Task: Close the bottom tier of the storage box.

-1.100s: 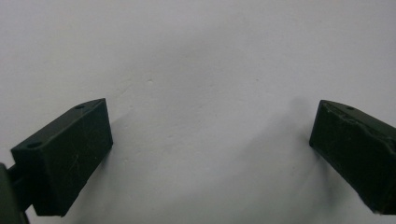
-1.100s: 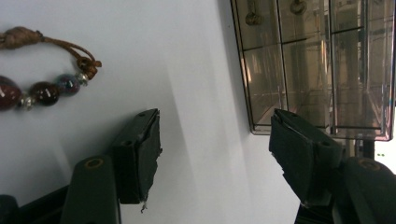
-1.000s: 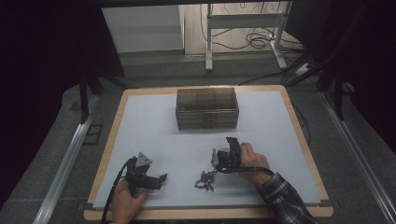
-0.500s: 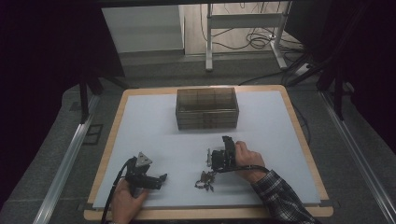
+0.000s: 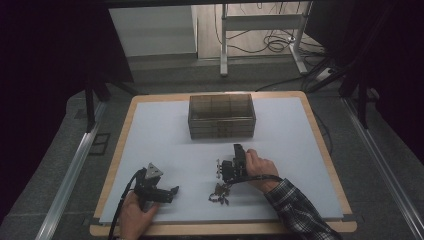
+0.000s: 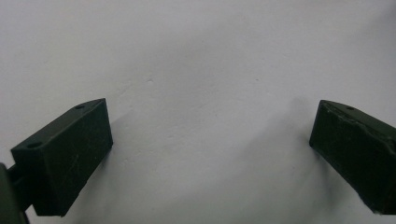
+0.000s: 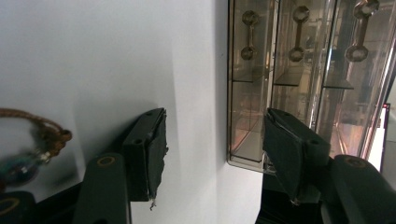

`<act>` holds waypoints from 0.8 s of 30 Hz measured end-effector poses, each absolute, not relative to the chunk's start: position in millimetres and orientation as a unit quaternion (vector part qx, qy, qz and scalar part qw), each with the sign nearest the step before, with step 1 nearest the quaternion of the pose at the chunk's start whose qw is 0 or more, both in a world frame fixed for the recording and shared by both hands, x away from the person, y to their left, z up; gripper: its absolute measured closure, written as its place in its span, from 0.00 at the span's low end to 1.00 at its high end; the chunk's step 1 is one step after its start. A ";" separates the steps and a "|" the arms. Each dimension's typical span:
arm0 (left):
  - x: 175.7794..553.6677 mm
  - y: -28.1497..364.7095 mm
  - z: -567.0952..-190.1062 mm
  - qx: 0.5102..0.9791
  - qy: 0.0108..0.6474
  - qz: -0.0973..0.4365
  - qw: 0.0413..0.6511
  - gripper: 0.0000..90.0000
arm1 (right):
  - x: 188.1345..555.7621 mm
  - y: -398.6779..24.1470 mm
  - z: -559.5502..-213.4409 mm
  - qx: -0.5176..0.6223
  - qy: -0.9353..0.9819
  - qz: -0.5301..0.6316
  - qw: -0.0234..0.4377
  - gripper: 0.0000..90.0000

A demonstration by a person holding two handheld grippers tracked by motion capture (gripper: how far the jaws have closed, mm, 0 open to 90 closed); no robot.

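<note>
The jewellery pile lay just beside the right gripper, whose empty jaws, parted, had just been closing; the left gripper gaped too.

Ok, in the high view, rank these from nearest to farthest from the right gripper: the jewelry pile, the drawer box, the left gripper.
1. Jewelry pile: just below the right gripper, toward the table's near edge.
2. Drawer box: straight ahead, at the mat's far side.
3. Left gripper: off to the left, near the front edge.
</note>
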State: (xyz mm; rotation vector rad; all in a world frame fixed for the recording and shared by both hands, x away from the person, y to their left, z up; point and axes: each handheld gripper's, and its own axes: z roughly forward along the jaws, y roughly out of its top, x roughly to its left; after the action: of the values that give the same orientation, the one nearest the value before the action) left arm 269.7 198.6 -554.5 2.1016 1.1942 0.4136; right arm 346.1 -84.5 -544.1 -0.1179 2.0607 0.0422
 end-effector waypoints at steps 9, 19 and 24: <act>269.7 198.6 -554.5 0.807 0.458 0.159 0.338 0.00 | 352.7 -79.4 -546.3 -0.056 0.856 0.011 0.515 0.47; 269.7 199.0 -554.3 0.808 0.457 0.159 0.336 0.00 | 359.3 -73.4 -549.8 -0.060 0.846 0.002 0.530 0.49; 269.7 199.0 -554.3 0.808 0.457 0.159 0.336 0.00 | 362.9 -70.9 -551.4 -0.063 0.841 0.002 0.537 0.50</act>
State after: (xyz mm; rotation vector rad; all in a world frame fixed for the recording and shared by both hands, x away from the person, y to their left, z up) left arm 269.7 199.0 -554.3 2.1081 1.1912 0.4135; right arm 362.9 -70.9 -551.4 -0.1497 2.0022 0.0051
